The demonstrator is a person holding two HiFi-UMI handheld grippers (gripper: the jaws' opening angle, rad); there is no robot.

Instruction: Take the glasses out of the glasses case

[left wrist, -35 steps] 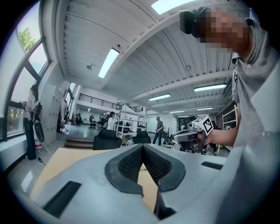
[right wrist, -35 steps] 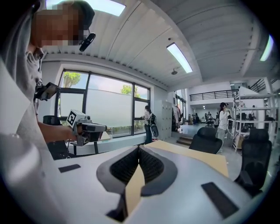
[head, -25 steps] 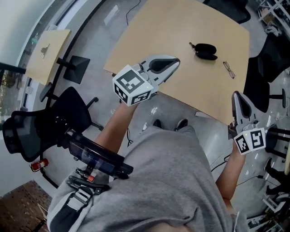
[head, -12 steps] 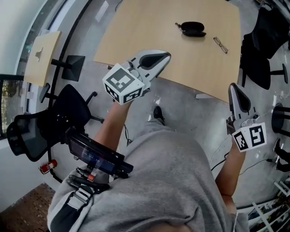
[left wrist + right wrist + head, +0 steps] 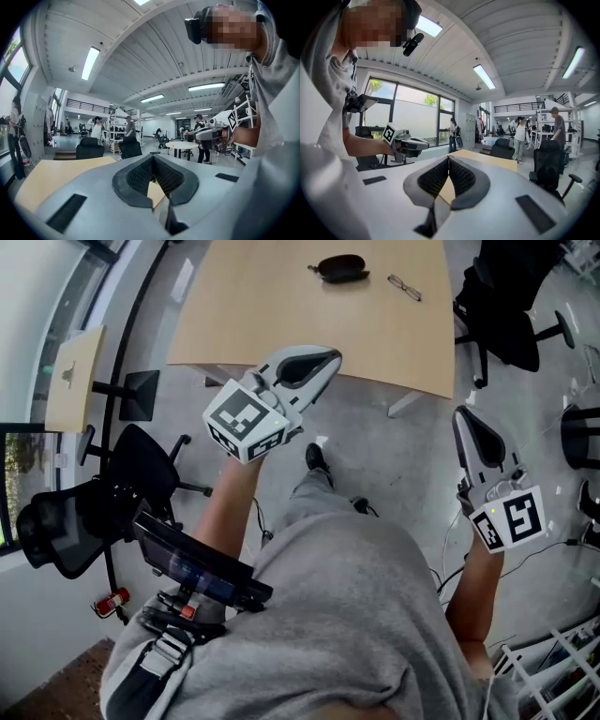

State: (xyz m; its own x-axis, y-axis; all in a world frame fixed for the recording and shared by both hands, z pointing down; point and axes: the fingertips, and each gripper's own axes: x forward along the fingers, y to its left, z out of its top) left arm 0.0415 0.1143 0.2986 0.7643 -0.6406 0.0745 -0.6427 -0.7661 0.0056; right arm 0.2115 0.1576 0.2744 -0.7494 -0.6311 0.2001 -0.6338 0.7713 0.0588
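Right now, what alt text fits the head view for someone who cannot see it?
Seen from above, a person in grey stands back from a wooden table, holding the left gripper and right gripper, both shut and empty. On the table's far side lie a dark glasses case and, to its right, the glasses.

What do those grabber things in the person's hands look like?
Both the left gripper and right gripper are smooth grey shells tapering to a point, with black ribbed pads inside. Each carries a white cube printed with black square markers. The person wears a grey shirt.
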